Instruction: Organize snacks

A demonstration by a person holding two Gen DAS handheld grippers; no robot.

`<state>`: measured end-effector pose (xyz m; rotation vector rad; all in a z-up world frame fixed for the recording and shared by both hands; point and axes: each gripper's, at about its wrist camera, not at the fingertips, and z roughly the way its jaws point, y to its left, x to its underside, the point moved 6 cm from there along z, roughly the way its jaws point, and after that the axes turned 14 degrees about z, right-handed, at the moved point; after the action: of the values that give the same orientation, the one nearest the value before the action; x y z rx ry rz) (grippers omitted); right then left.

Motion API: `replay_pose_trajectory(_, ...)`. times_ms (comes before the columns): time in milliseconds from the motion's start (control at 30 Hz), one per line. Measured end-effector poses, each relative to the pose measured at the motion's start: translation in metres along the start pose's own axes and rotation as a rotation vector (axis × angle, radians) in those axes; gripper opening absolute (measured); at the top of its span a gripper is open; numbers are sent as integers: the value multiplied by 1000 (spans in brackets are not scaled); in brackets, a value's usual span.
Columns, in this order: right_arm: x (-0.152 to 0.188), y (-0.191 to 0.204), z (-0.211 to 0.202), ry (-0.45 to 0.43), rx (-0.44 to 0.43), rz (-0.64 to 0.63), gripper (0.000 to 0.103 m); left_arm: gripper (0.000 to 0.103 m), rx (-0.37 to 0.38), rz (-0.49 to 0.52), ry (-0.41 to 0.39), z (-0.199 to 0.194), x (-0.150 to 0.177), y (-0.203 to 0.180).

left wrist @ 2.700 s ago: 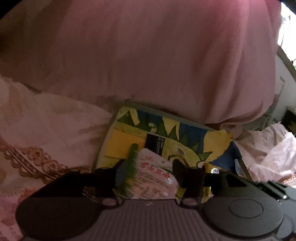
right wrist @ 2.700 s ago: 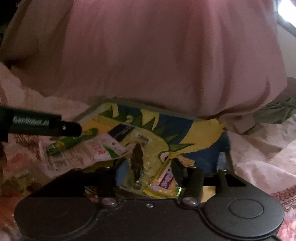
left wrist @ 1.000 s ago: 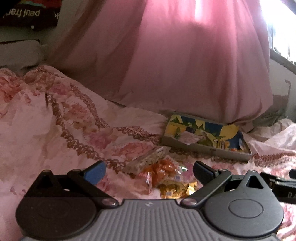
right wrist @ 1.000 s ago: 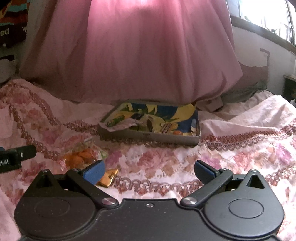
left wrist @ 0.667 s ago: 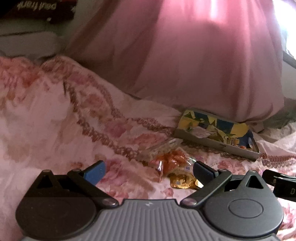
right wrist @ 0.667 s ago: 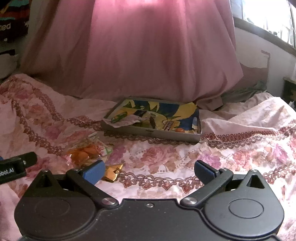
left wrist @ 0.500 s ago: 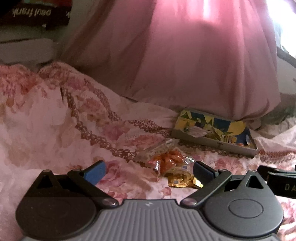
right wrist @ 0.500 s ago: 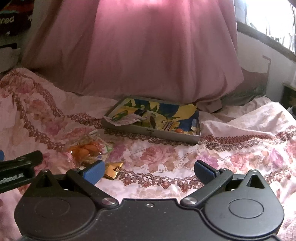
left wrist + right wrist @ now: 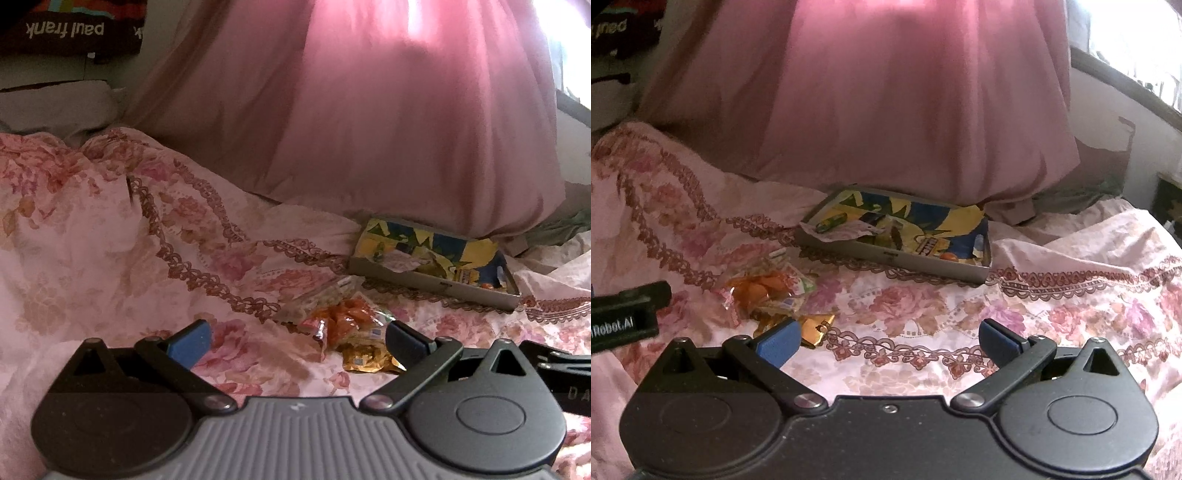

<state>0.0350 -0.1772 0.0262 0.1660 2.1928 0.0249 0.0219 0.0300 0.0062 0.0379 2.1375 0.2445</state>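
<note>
Pink rose-patterned bedspread (image 9: 923, 306), pink curtain (image 9: 886, 92), yellow-blue tray (image 9: 897, 258), orange snack packet (image 9: 761, 288), gold wrapper (image 9: 816, 328).

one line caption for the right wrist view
Open right gripper faces loose snack packets and a shallow grey box on floral bedding.

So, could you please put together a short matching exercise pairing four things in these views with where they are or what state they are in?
Things:
1. green-striped snack packet
2. orange snack bag
3. gold foil packet
4. right gripper

Places or states:
a. lying on the floral bedspread, nearest the right gripper's left finger
b. open and holding nothing
c. inside the shallow tray
d. on the bedspread, between the tray and the gold packet

Pairs: 1-c, 2-d, 3-a, 4-b
</note>
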Motion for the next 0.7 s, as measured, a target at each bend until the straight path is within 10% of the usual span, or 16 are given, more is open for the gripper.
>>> replay_pose_trajectory(700,-6,6,66,159,-118,-141,102,103,1,-1,196,54,-5,-1)
